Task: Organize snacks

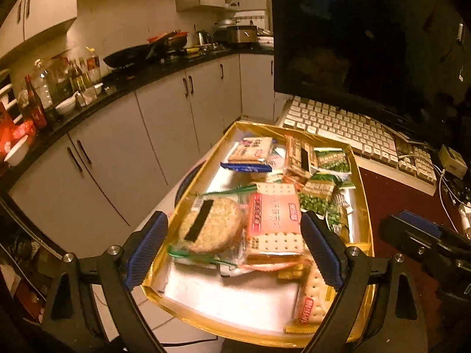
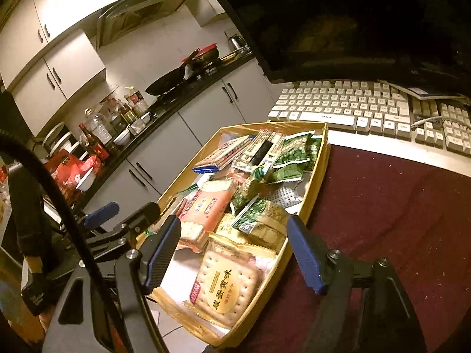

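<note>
Gold-rimmed tray (image 1: 363, 194) sits at the left edge of the table, overhanging it toward the kitchen floor, just in front of a white keyboard (image 1: 347, 129); a maroon cloth (image 2: 391, 200) covers the table to its right.

Left gripper (image 1: 234, 247) hangs above the tray's near end, jaws spread wide, nothing between them. Below it in the left wrist view: a round cracker pack (image 1: 213, 225) bearing a black strip, touching a pink-wrapped square cracker pack (image 1: 275, 220) on its right. The pink wrapper carries red banners with writing too blurred to read.

Right gripper (image 2: 234, 253) hovers over the tray's near right corner, jaws likewise spread, gripping nothing. Under it lies a clear-wrapped soda cracker pack (image 2: 228, 286) with a yellow oval label reading "咸蛋黄味". A gold packet (image 2: 265, 226) lies just behind it.

Green pea snack packets (image 2: 294, 153) cluster by the tray's far right corner; a blue-edged biscuit pack (image 1: 250, 154) lies toward the far left side.
</note>
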The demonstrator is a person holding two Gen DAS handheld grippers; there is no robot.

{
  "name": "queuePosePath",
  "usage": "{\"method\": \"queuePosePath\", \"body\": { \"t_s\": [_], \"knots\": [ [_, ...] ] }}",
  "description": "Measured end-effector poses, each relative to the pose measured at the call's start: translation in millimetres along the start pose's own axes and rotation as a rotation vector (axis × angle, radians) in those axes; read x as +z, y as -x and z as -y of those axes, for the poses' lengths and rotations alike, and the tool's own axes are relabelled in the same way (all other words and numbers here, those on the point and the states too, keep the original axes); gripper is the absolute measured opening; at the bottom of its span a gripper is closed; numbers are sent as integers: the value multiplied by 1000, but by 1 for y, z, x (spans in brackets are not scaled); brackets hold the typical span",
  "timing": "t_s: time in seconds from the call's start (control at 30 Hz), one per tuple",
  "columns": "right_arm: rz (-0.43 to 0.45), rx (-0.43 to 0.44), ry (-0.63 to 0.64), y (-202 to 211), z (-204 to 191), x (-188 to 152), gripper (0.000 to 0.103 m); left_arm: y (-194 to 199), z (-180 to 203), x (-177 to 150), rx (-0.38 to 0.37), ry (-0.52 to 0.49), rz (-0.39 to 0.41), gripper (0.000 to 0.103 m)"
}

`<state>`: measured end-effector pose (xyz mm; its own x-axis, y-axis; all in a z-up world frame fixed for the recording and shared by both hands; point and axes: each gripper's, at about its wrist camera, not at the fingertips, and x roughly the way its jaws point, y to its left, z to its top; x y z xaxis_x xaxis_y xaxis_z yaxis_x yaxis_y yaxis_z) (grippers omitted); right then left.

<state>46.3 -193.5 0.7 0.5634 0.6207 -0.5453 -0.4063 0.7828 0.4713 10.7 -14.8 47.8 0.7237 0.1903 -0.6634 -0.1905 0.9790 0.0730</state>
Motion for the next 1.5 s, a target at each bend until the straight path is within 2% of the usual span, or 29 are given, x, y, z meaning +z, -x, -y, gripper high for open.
{"method": "queuePosePath", "body": {
  "t_s": [0.1, 0.77, 1.13, 1.5],
  "knots": [
    [-2, -5, 3, 0, -2, -1, 74, -2, 3, -2, 32, -19, -23, 92],
    [9, -35, 24, 2, -9, -7, 74, -3, 2, -9, 66, -34, -40, 92],
    [-2, -92, 55, 3, -20, -8, 74, -3, 1, -13, 55, -52, -57, 92],
    [0, -141, 22, 4, -19, -8, 74, -2, -3, -14, 19, -43, -73, 92]
  ]
}}
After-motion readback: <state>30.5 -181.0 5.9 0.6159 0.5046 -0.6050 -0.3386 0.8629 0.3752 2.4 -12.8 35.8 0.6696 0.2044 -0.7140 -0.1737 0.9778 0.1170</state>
